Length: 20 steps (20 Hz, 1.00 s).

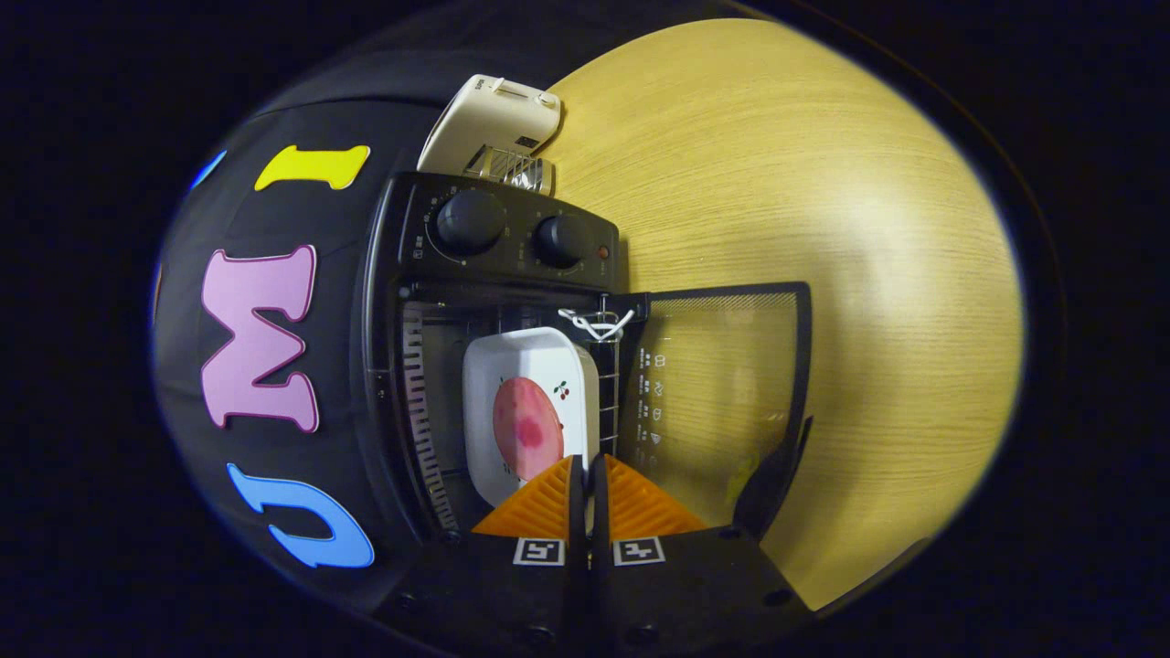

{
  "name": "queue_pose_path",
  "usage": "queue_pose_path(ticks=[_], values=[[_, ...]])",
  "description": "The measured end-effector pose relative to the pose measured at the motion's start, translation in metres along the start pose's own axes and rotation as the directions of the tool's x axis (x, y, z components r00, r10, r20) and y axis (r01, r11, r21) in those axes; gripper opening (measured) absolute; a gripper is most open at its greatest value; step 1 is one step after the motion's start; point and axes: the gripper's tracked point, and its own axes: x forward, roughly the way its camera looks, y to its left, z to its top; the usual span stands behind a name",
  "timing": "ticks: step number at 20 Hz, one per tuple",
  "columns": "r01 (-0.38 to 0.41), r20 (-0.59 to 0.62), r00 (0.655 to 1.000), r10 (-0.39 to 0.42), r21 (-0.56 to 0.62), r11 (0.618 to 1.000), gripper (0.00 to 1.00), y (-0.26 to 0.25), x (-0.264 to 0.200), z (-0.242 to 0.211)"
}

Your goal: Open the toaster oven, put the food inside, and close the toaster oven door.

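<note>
I count one toaster oven (475, 302) with its one glass door (722, 402) swung open, and two round knobs (471, 222) on its control panel — plus one small red lamp (602, 252) beside them. Inside sits one white dish (530, 366) holding one pink piece of food (527, 428). Beyond the oven I see one white appliance (489, 119). One gripper (585, 498) — two fingers, nearly closed together.

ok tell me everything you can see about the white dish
The white dish is a glossy, ceramic-looking rectangular tray with rounded corners and a raised rim. It carries a small cherry print and holds a round pink slice of food. It sits inside the open toaster oven, on the wire rack. The gripper is just in front of it, its jaws nearly together on the dish's near rim.
</note>
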Motion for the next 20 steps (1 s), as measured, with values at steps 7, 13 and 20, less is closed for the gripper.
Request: queue_pose_path(ticks=[7, 13, 20], values=[[-0.029, -0.004, 1.000, 0.029, 0.060, 0.998, 0.05, 0.025, 0.041, -0.025], [-0.077, -0.032, 0.996, 0.079, 0.050, 0.996, 0.11, 0.029, 0.045, -0.031], [-0.136, -0.145, 0.980, 0.134, -0.003, 0.991, 0.73, 0.028, 0.014, -0.039]])
